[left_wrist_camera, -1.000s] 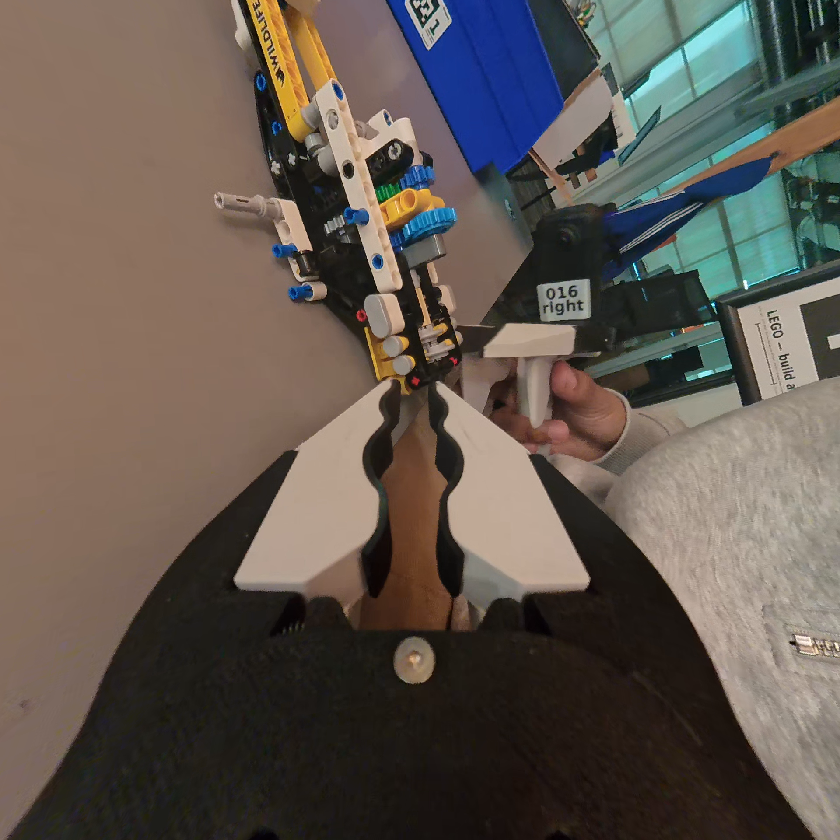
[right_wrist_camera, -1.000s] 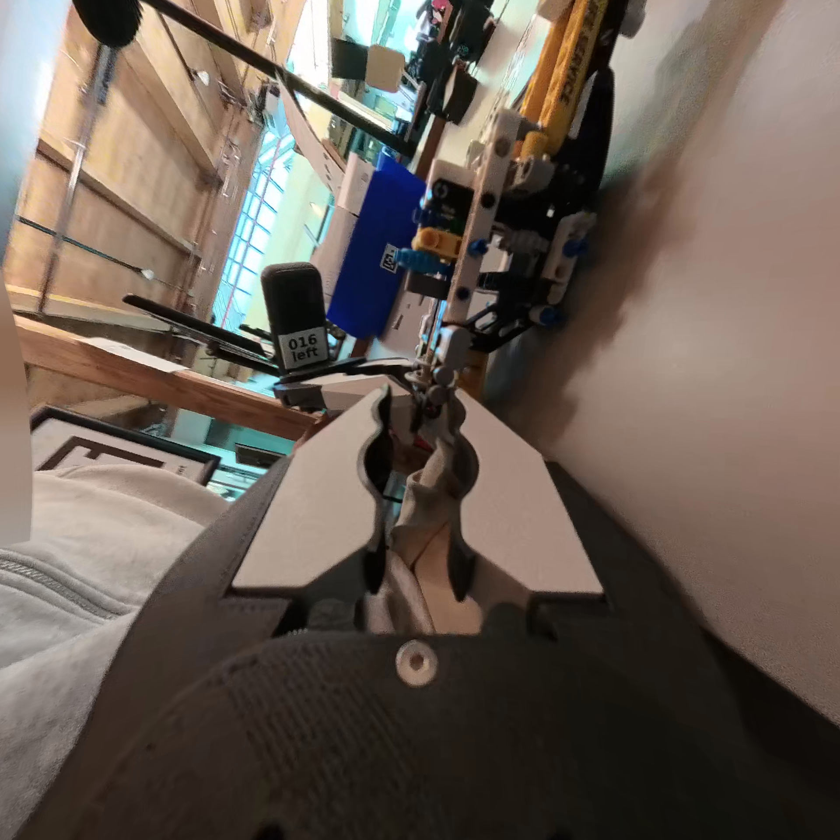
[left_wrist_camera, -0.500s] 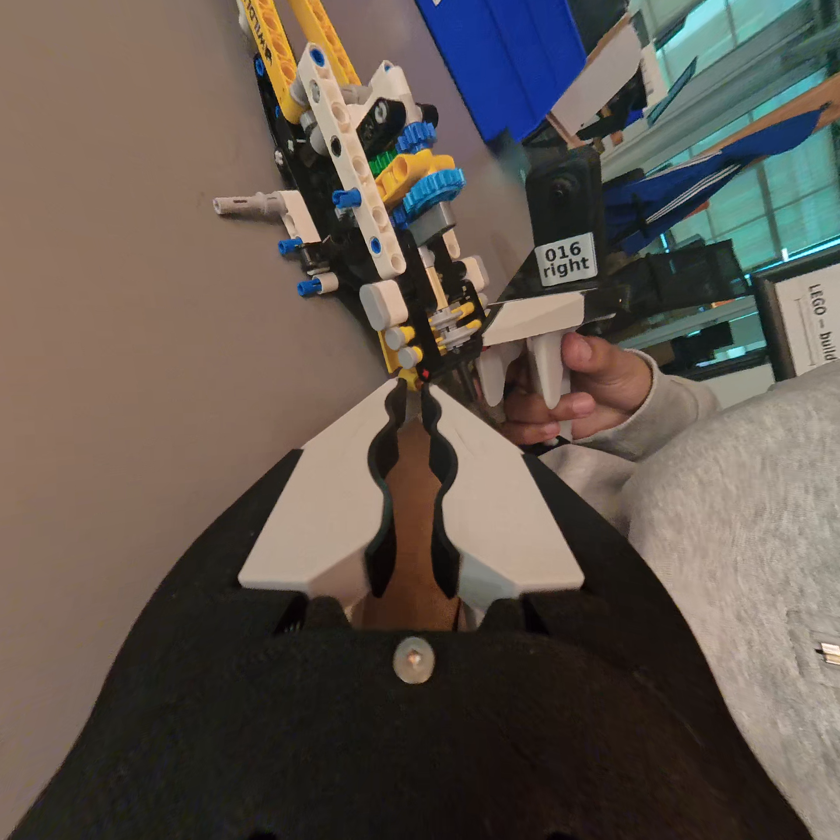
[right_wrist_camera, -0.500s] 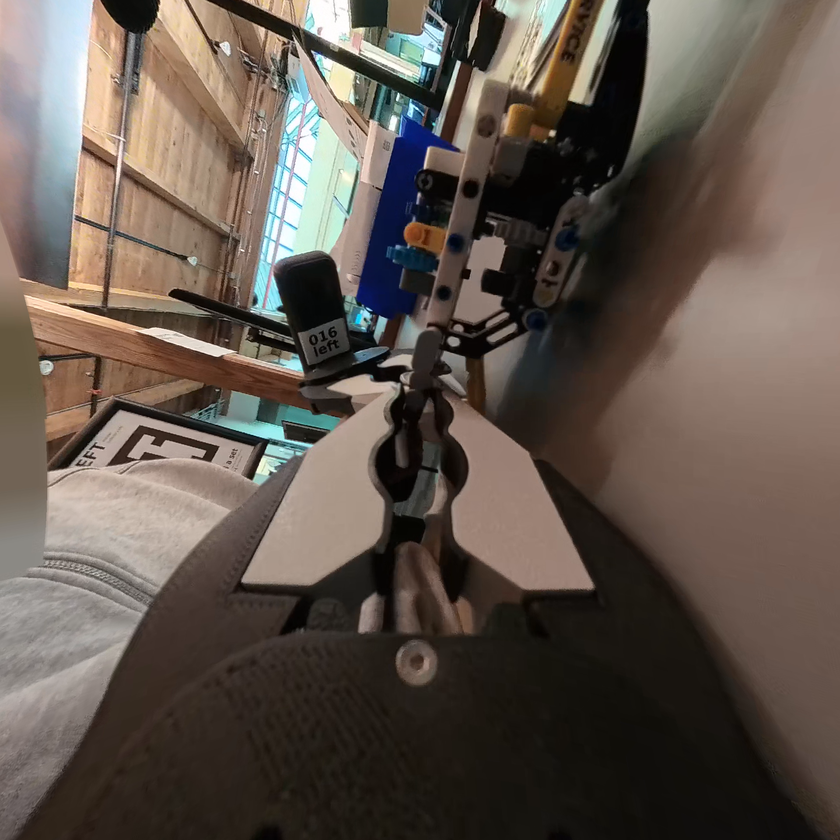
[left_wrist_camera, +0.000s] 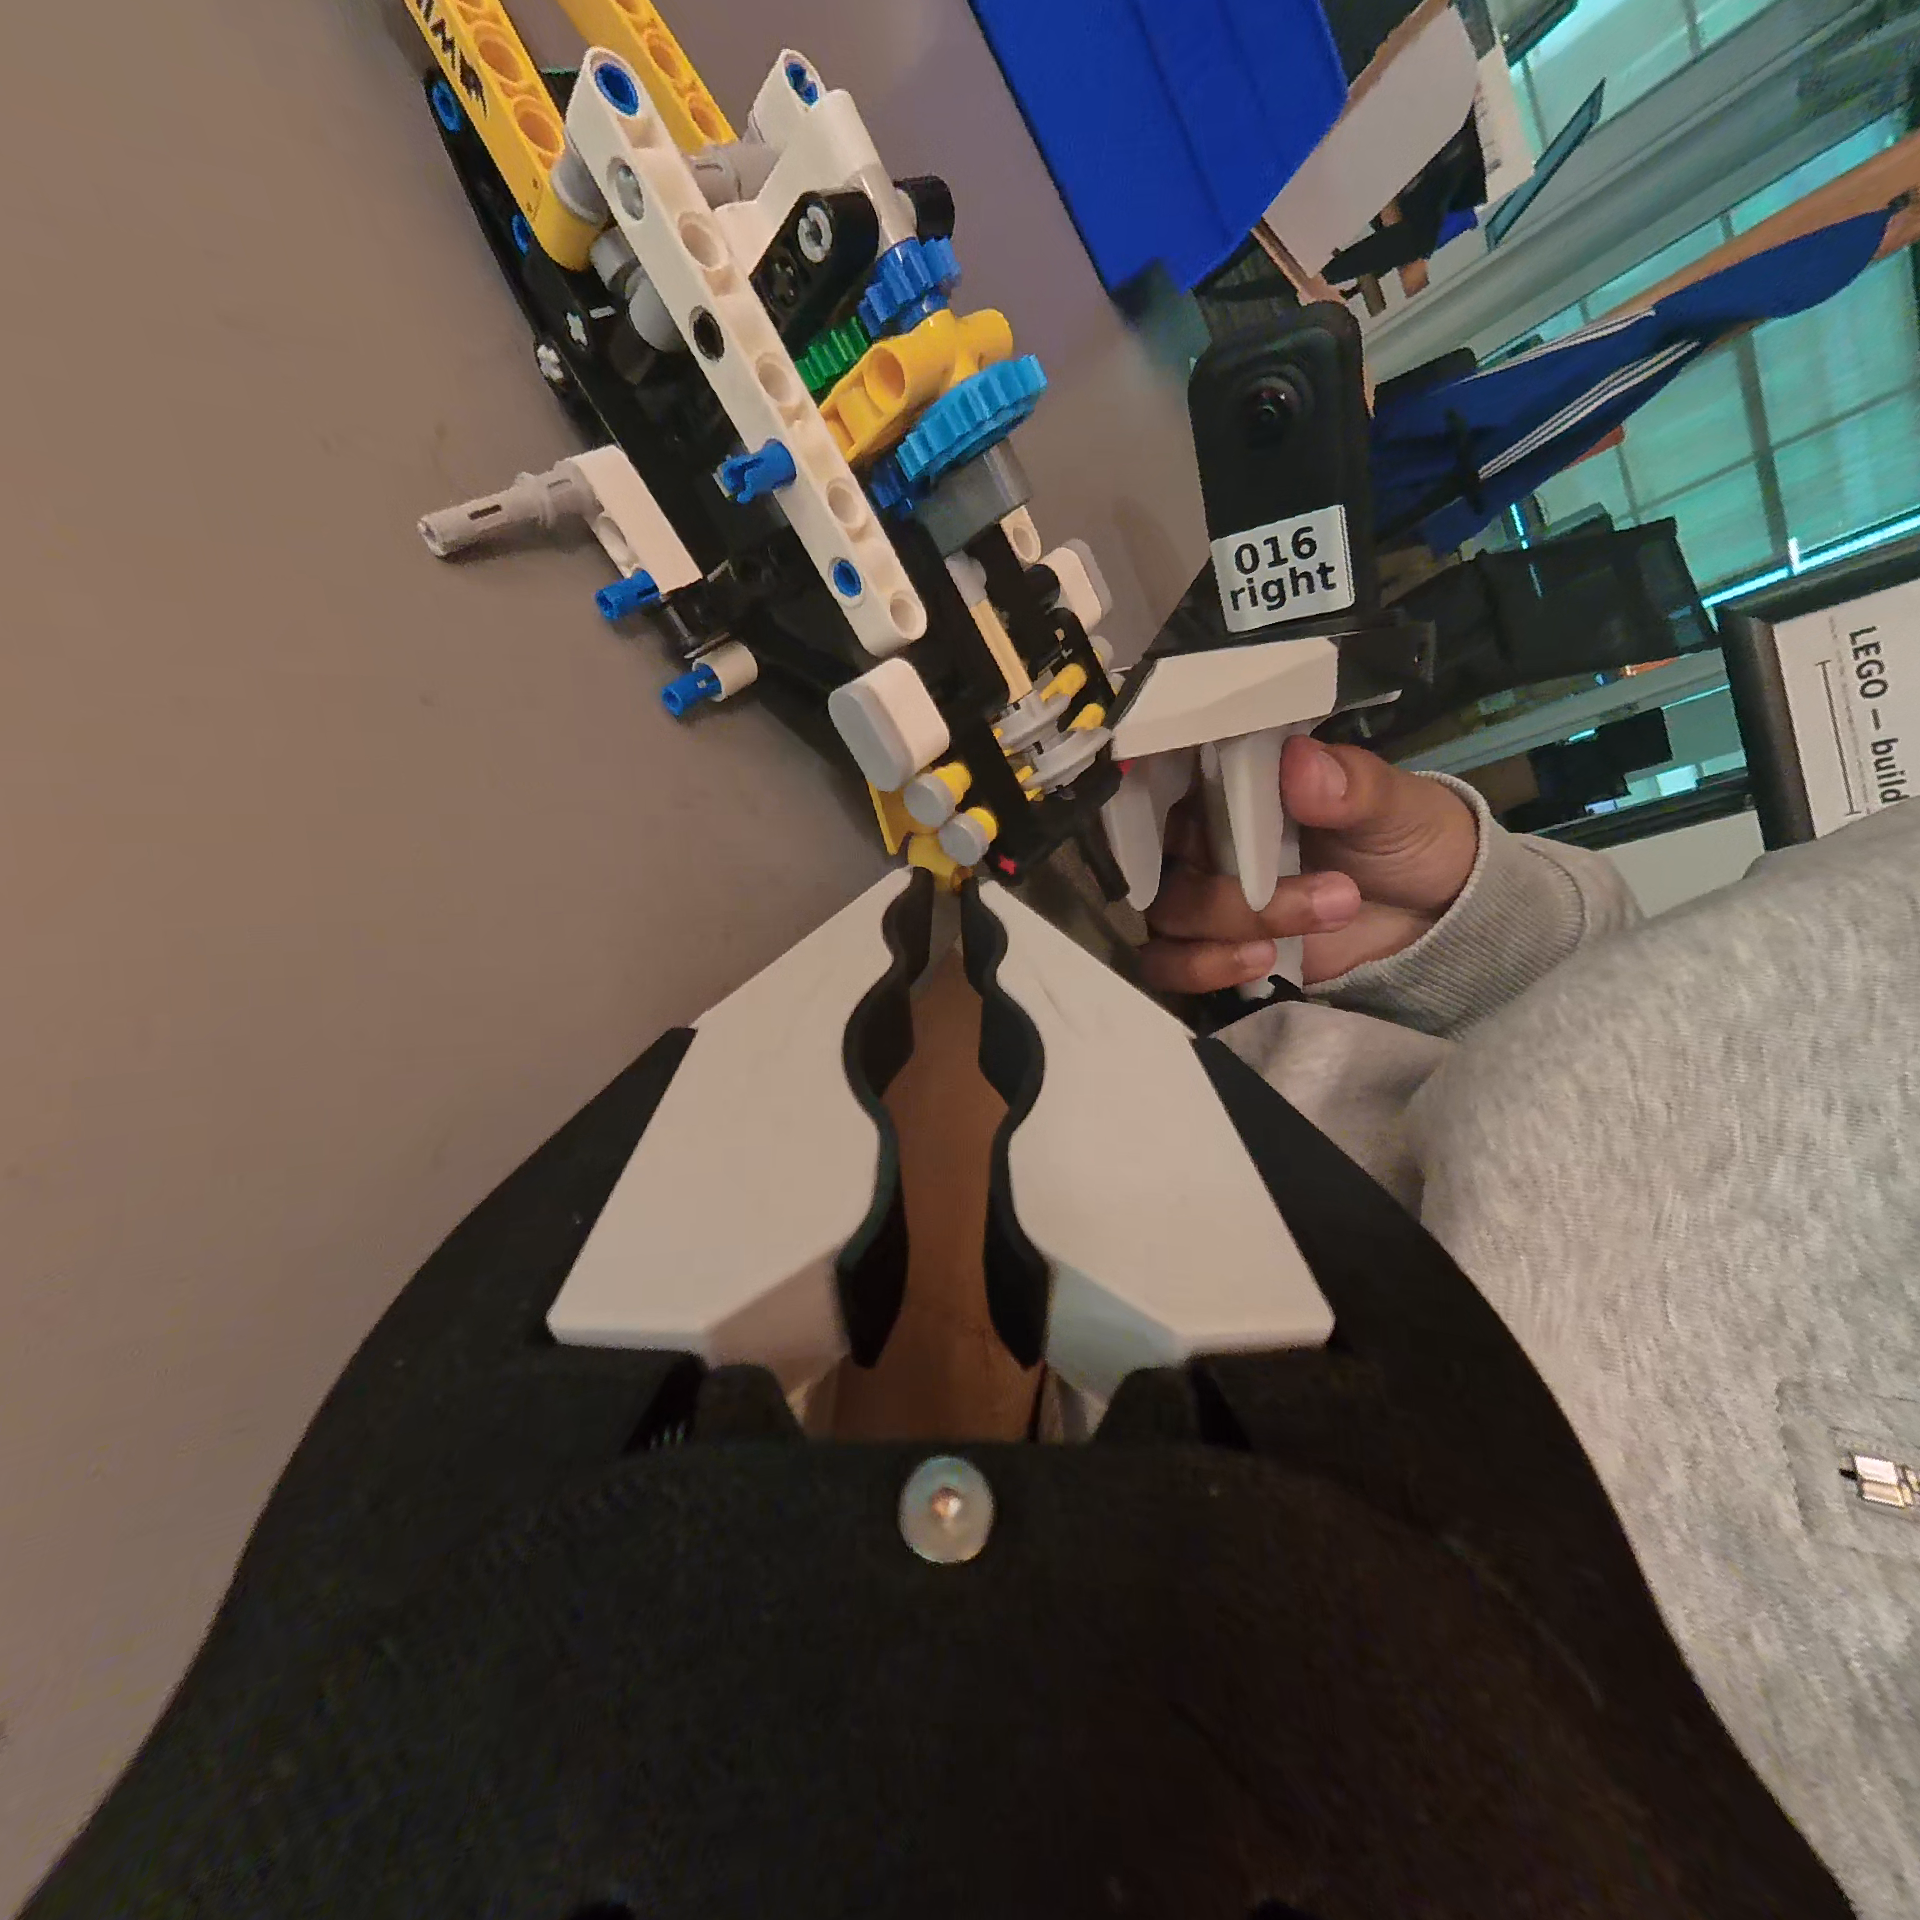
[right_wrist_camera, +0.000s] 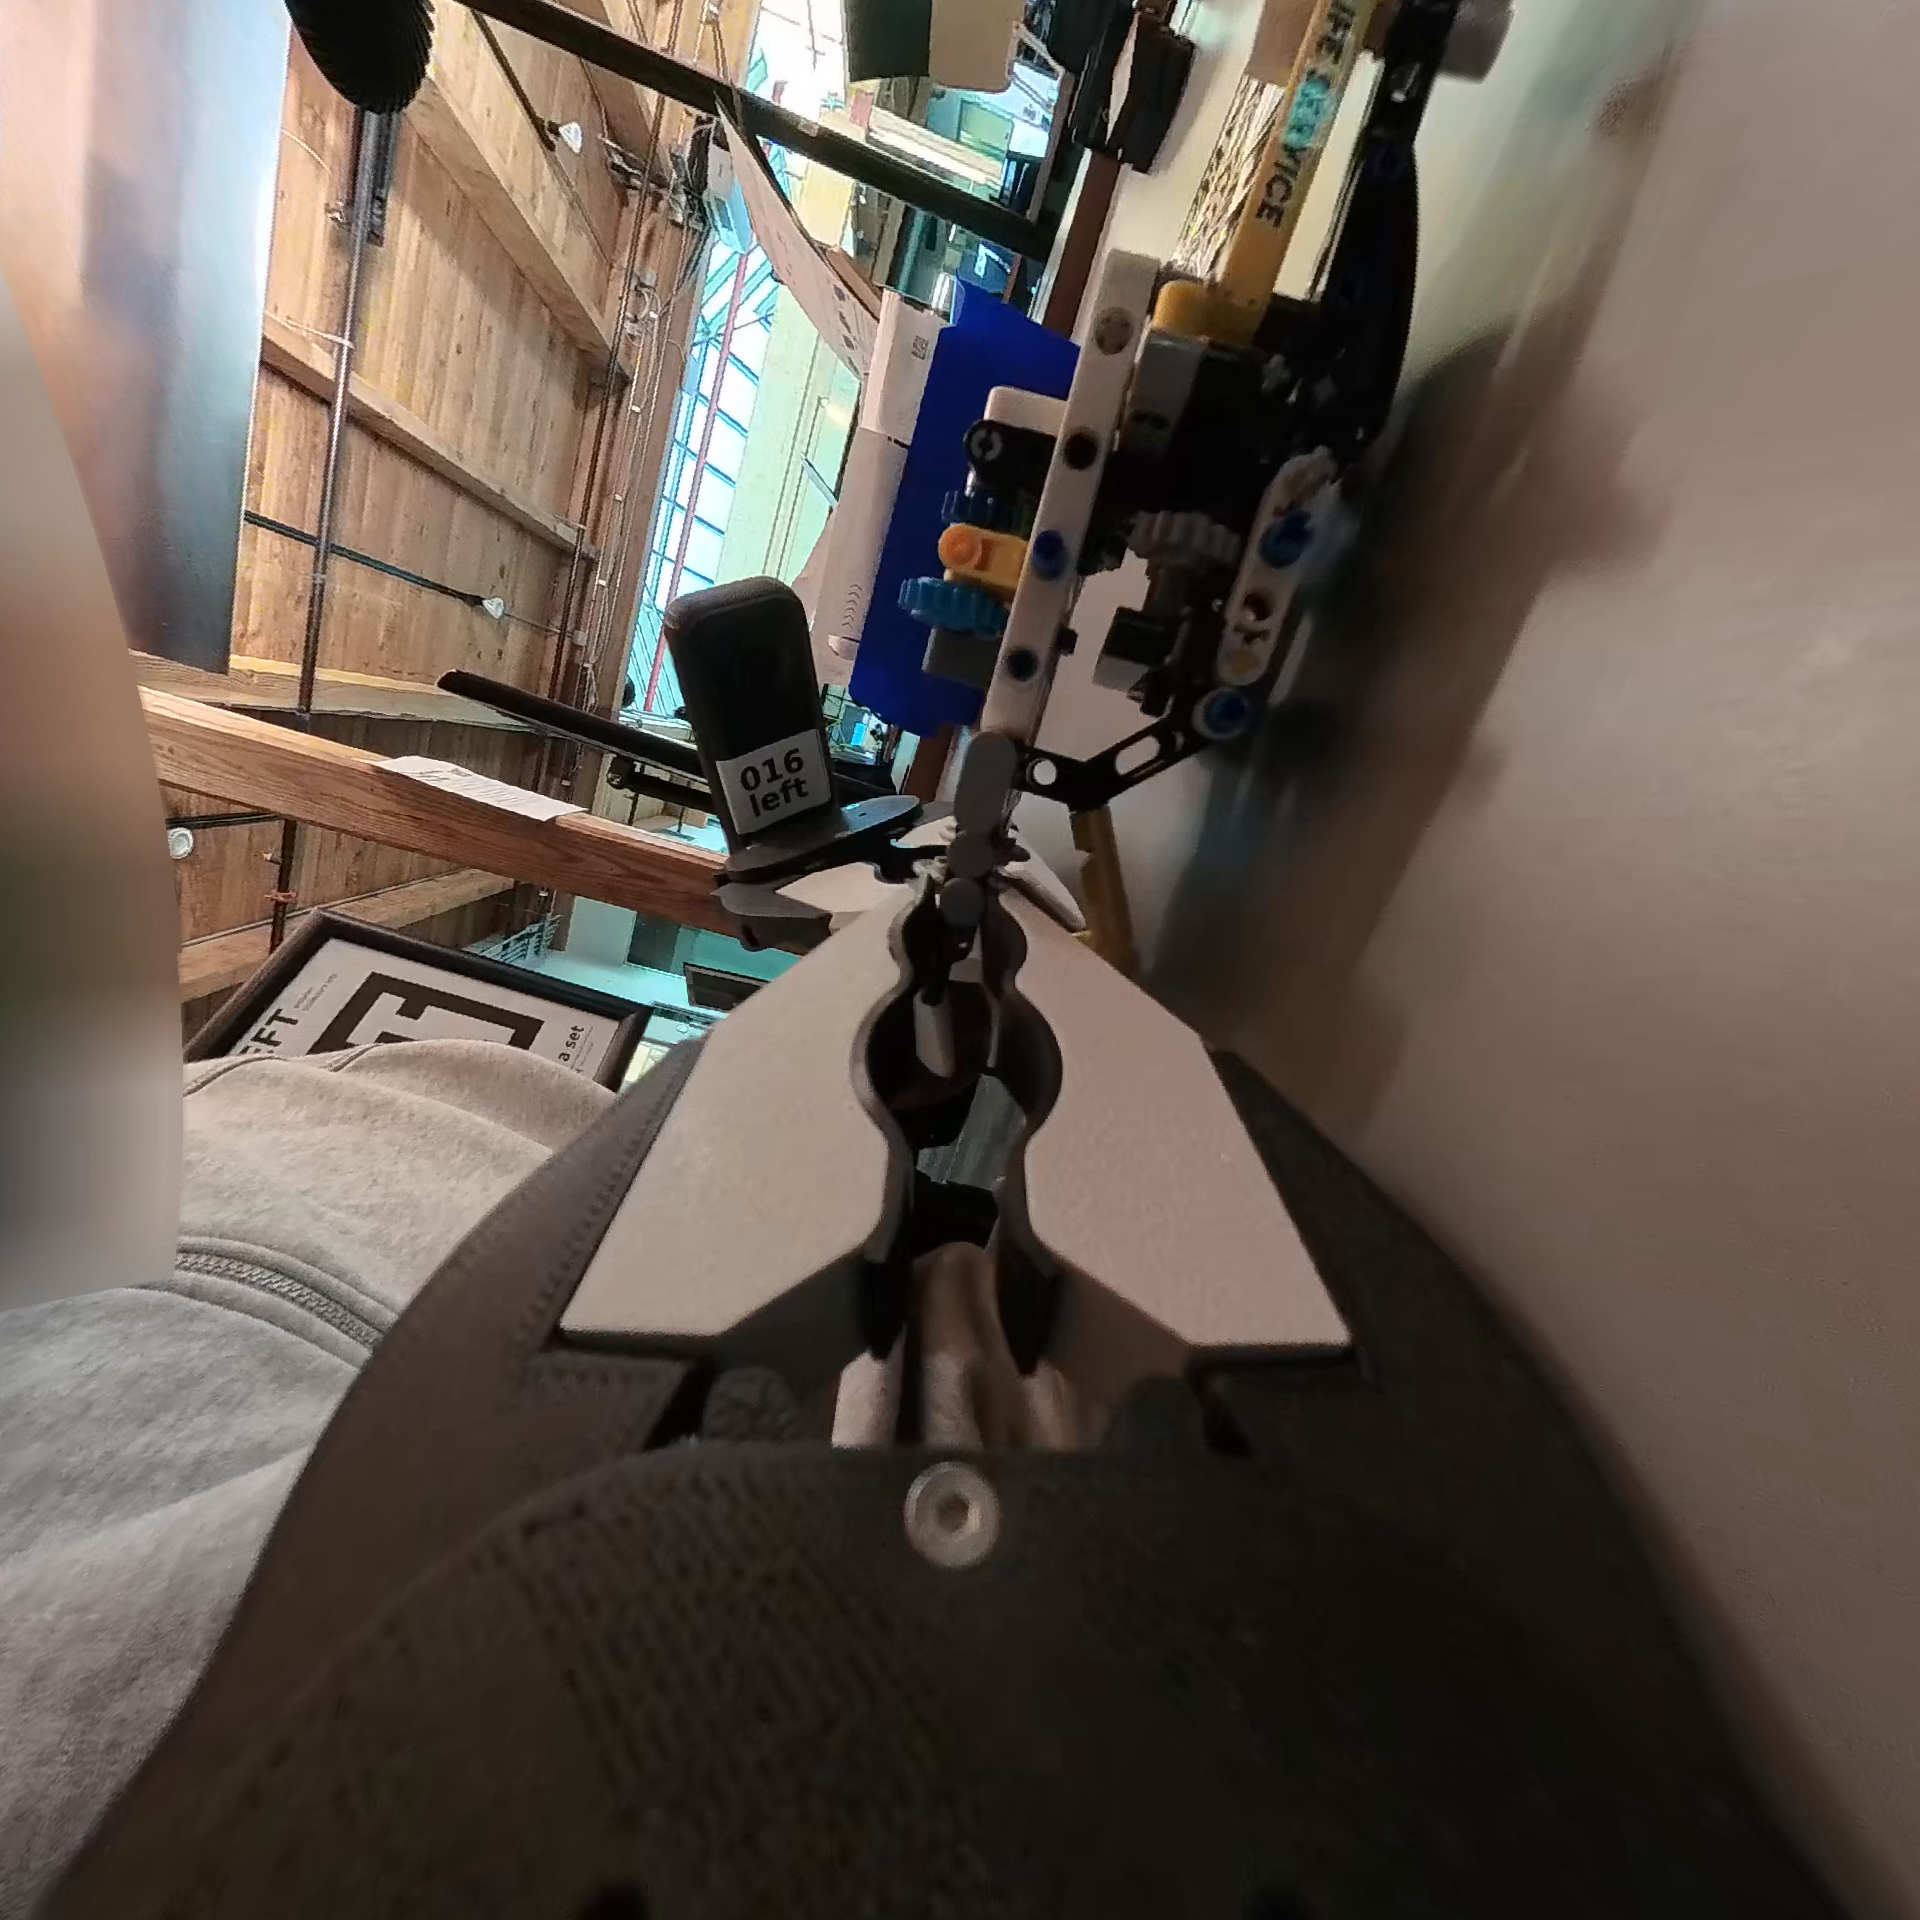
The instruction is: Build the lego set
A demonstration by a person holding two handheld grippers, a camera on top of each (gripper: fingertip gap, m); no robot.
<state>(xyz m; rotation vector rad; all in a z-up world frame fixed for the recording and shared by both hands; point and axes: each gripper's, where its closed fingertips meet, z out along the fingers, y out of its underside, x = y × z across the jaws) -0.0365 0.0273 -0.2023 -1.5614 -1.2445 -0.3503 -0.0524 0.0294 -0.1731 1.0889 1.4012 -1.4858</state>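
The lego model is a black frame with yellow beams, a white beam, blue gears and blue pins, lifted on edge against the grey table. My left gripper is shut on the yellow piece at the model's near end. My right gripper is shut on a small grey axle part at the same end of the model. In the left wrist view the right gripper comes in from the right, and a hand holds it. The two grippers nearly touch.
A blue bin stands behind the model. A framed sign stands at the right. The person's grey sweatshirt fills the lower right. A grey pin sticks out of the model's left side. Left and right tips are no more than a few centimetres apart.
The model and both grippers have come closer together and tilted. My right gripper's jaws have closed from a wider gap onto the grey axle part. My left gripper's tips have narrowed on the yellow end.
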